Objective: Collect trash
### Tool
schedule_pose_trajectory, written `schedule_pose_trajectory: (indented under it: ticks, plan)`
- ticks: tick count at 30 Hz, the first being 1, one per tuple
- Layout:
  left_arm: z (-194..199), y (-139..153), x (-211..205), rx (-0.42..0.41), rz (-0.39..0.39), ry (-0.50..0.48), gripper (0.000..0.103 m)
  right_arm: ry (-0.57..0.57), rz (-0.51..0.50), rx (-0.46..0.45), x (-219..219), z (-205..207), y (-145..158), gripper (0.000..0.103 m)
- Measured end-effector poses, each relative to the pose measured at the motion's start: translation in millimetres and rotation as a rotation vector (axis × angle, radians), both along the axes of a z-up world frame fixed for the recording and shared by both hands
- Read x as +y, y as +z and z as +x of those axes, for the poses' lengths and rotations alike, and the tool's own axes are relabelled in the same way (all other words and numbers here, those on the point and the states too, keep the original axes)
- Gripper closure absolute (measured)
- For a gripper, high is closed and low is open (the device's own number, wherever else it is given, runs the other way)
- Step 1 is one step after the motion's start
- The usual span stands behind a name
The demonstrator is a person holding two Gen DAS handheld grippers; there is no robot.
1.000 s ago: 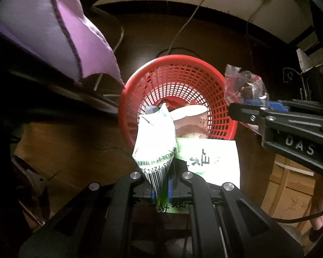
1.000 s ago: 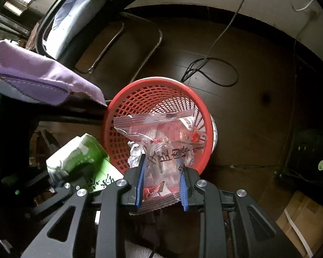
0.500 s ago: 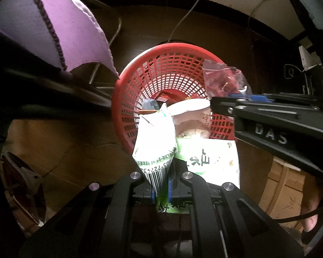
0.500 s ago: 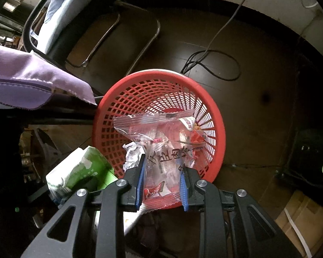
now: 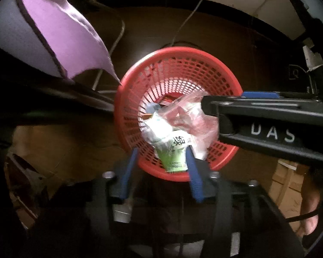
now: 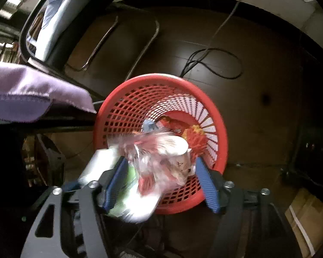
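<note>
While both grippers hang above the red basket (image 5: 178, 64), the status reads as follows.

Left gripper (image 5: 161, 161): fingers spread wide; the green-and-white packet (image 5: 172, 148) sits between them, touching neither pad as far as the blur allows, and appears to be in free fall.
Right gripper (image 6: 159, 180): fingers spread; the clear red-printed bag (image 6: 161, 150) is smeared by motion between them and looks released.
Basket: stands on the dark floor (image 6: 258, 75); earlier trash already lies at the bottom.
Progress: judged as the drop step of two items; both are over the basket mouth but not yet settled inside. Whether more trash remains elsewhere cannot be told.
Left view only: the right gripper's side, lettered "DAS", reaching over the rim with the bag at its tip.
Right view only: the coiled cable (image 6: 213, 62) and chair frame (image 6: 122, 32) beyond the basket.
Both views: a purple cloth (image 5: 60, 30) overhanging at the left.
</note>
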State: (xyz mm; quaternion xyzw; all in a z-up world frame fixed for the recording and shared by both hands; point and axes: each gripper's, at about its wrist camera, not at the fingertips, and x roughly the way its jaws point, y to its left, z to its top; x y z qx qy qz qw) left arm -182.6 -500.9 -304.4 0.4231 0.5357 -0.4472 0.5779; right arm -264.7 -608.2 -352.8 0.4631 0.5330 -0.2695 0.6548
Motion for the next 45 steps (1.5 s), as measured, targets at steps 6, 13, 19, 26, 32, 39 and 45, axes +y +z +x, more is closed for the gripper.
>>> schedule_pose_trajectory:
  ticks: [6, 13, 19, 26, 32, 39, 45]
  plan:
    - [0.0, 16.7, 4.3, 0.004, -0.039, 0.005, 0.051, -0.023, -0.027, 0.019, -0.4, -18.4, 15.4, 0.038]
    - [-2.6, 45.6, 20.1, 0.009, -0.086, 0.012, 0.05, -0.014, -0.092, 0.064, 16.5, -40.8, 48.1, 0.037]
    - [0.1, 79.0, 41.4, -0.023, -0.146, 0.039, 0.043, -0.008, -0.165, 0.102, 41.3, -51.9, 79.7, 0.032]
    - [-1.3, 106.2, 68.3, -0.076, -0.21, 0.065, 0.033, -0.022, -0.245, 0.165, 81.6, -68.7, 113.4, 0.026]
    - [5.4, 133.3, 90.4, -0.116, -0.292, 0.107, 0.031, -0.019, -0.305, 0.169, 111.8, -72.5, 137.2, 0.025]
    - [-0.2, 173.6, 118.0, -0.146, -0.377, 0.098, 0.026, -0.017, -0.352, 0.168, 133.2, -74.4, 164.2, 0.025]
    - [-6.7, 181.3, 133.5, -0.113, -0.379, 0.096, 0.023, -0.043, -0.393, 0.169, 144.1, -78.5, 175.3, 0.022]
